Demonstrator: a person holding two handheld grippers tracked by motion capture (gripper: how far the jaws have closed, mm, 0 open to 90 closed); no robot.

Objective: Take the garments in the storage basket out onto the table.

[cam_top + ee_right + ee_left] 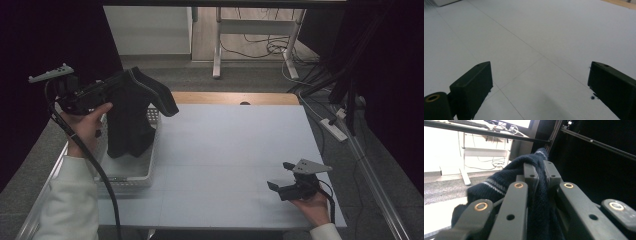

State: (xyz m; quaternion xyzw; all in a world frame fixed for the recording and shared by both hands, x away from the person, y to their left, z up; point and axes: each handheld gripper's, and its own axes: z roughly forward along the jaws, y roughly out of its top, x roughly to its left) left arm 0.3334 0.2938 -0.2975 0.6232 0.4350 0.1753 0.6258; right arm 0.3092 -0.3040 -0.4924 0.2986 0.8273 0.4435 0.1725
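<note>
Left tongs (117, 82) clenched on a dark sweater (131, 117), hoisted over the white basket (131, 176) at the table's (230, 150) left edge, hem dangling into it. Right tongs (281, 176) spread wide, nothing between, low over the table's near right corner.

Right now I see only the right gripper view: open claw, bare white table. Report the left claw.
Observer: The left claw is shut on a dark knitted garment, held up off the table.
Operator: Say what lies under it.
Observer: A white basket at the table's left edge; the garment hangs over it.
Operator: Place my right claw against that.
Observer: The right claw is near the table's front right corner, far from the basket.
</note>
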